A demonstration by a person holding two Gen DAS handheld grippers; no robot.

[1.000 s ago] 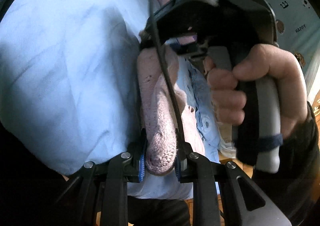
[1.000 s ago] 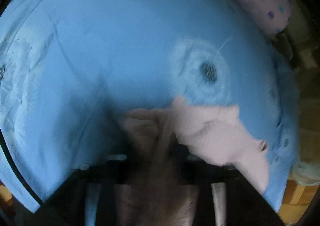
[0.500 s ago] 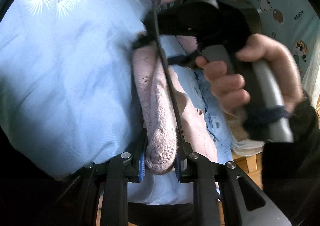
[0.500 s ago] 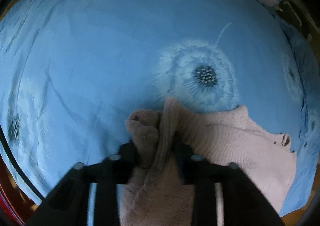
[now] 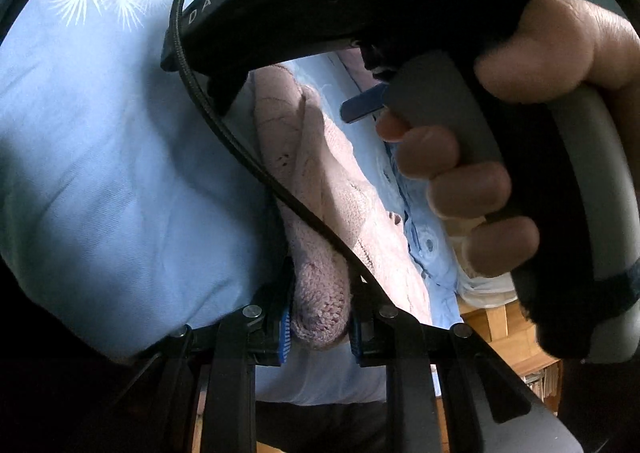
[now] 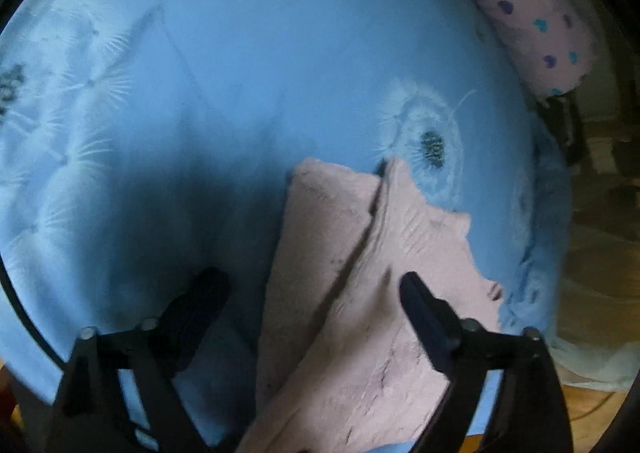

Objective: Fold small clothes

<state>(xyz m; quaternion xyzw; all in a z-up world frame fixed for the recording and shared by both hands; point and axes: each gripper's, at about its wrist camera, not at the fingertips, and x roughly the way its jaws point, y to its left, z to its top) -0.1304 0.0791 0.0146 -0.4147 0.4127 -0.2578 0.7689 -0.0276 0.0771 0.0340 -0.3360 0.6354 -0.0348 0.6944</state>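
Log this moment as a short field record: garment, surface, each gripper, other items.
garment: pink knit garment, partly folded, lying on the bed
surface: blue dandelion-print bedsheet
left gripper: shut on a bunched end of the garment
right gripper: open, fingers either side of the garment
other: heart-print pillow at the bed's far edge

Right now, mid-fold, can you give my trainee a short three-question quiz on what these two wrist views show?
1. True or false: the left hand-held gripper is shut on the pink knit garment.
2. The right hand-held gripper is: A) shut on the garment, B) open above it, C) out of view.
3. Fill in: the garment lies on a blue sheet printed with ____.

Key: 1 true; 2 B; 3 dandelions.
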